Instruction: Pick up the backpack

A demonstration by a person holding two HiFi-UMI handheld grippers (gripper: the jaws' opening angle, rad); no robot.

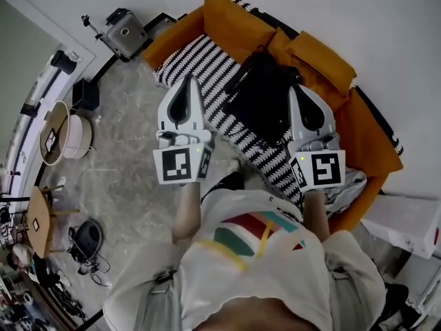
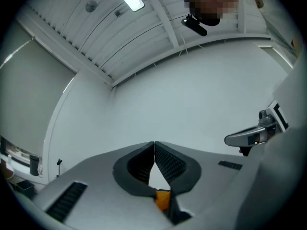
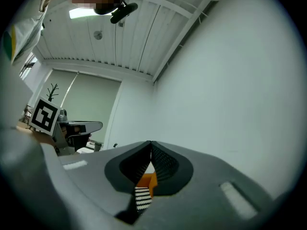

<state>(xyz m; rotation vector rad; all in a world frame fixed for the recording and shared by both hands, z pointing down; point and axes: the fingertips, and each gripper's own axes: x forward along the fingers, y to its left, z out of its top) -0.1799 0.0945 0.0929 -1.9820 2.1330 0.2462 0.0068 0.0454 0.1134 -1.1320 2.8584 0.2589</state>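
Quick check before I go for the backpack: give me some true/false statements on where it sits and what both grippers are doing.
1. The backpack lies on the orange sofa. True.
2. The left gripper has its jaws apart. False: they are shut, with nothing between them.
3. The right gripper grips the backpack. False: its jaws are shut on nothing.
4. A black-and-white striped cover lies on the sofa seat. True.

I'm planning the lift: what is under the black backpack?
The backpack lies on a black-and-white striped cover spread over the orange sofa, next to the orange cushions. The patch of cover directly beneath it, and any straps tucked under, are hidden.
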